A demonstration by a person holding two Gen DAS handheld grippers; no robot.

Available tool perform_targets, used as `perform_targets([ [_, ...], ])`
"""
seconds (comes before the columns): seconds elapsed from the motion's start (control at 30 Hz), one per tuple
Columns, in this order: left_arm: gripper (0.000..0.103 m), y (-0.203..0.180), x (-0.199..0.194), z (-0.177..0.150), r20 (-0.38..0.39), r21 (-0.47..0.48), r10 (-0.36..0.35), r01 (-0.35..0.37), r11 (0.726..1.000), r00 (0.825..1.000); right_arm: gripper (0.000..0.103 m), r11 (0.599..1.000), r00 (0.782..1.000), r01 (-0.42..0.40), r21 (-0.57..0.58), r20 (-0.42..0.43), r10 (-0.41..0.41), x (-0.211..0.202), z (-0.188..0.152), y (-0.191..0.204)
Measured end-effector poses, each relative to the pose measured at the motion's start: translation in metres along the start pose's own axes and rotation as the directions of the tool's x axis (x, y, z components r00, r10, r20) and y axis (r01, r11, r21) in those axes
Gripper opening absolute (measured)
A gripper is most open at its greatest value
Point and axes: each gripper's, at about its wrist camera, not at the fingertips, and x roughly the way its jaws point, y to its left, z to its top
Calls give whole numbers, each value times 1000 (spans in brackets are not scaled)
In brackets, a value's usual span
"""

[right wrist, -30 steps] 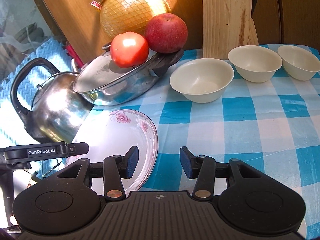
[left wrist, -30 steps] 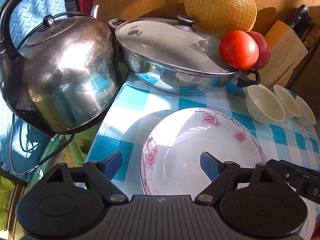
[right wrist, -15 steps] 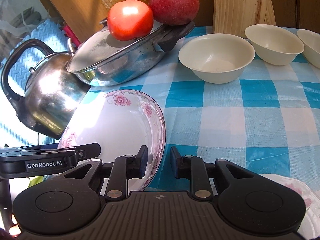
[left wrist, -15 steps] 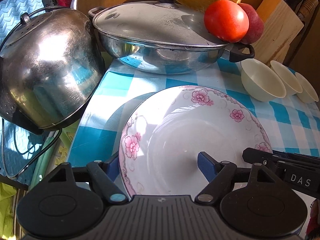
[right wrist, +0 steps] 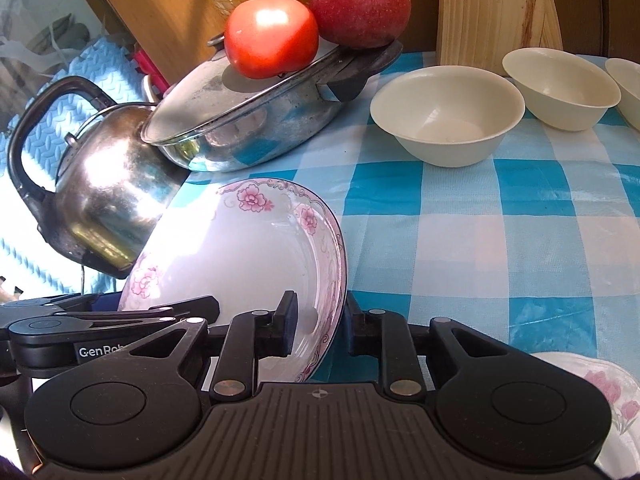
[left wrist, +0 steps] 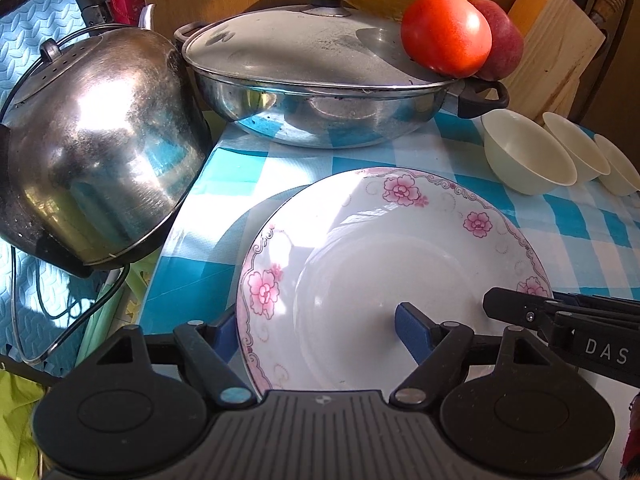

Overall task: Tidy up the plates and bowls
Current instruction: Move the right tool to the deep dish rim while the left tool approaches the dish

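Right tool (right wrist: pixel 318 330) newly astride plate (right wrist: pixel 240 256), far pad hidden.

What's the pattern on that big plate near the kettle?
The plate is white with pink flowers and a thin scrolled border round its rim; the left wrist view shows it best.

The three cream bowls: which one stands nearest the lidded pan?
The largest-looking bowl, at the left end of the row beside the pan handle; the other two sit further right.

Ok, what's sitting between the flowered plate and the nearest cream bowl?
Nothing. In the right wrist view, only bare checked tablecloth runs between the flowered plate and the nearest cream bowl.
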Motion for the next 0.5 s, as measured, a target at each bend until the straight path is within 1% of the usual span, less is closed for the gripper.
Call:
perform_targets([
  [0.17, 74, -1, 0, 0, 5, -2, 3, -3, 1000, 1000, 32, 1000, 1000, -6, 2, 3, 6, 0, -1, -1],
  [0.37, 81, -4, 4, 2, 15, 1, 10, -10, 1000, 1000, 32, 999, 1000, -26, 25, 12, 26, 0, -2, -4],
  [0.5, 82, -4, 7, 6, 15, 6, 7, -7, 1000, 1000, 30, 998, 999, -43, 43, 15, 43, 0, -3, -8],
])
